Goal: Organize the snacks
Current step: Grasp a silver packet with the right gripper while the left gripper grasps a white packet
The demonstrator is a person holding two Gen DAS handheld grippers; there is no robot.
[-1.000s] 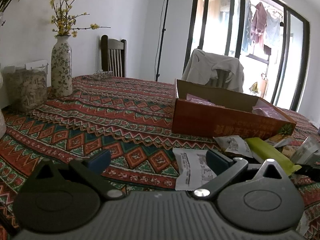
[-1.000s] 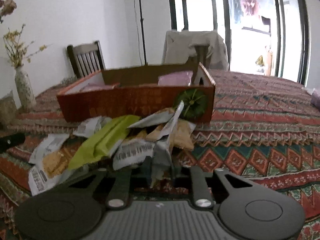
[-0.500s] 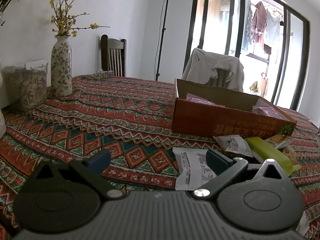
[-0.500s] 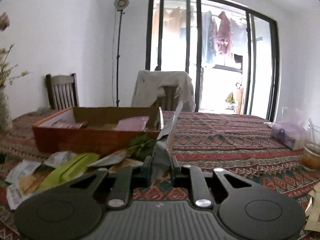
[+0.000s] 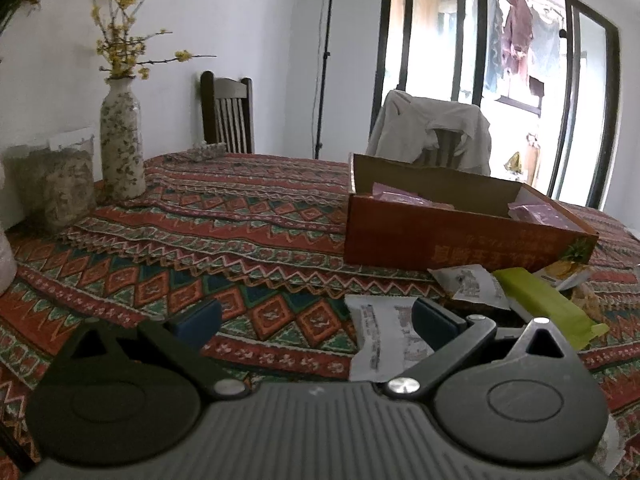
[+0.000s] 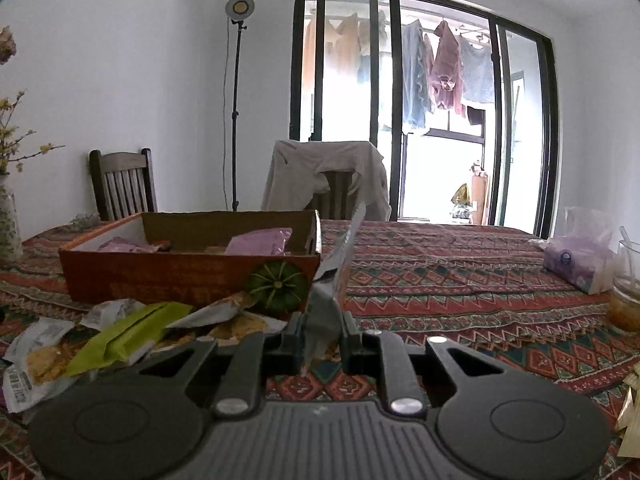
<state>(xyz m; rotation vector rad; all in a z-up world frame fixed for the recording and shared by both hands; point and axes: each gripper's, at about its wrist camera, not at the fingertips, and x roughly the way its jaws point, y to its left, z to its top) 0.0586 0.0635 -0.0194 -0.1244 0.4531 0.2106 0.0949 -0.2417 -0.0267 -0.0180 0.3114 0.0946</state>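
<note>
Patterned tablecloth (image 6: pixel 460 280) ahead: my right gripper (image 6: pixel 322 340) clamps a silver packet (image 6: pixel 334 276) rising toward twelve o'clock; left gripper (image 5: pixel 316 316) gapes empty.

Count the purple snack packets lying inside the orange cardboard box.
2 visible: one purple packet toward the right side of the orange box, another toward its left end. The near wall hides the box floor, so more may lie below.
</note>
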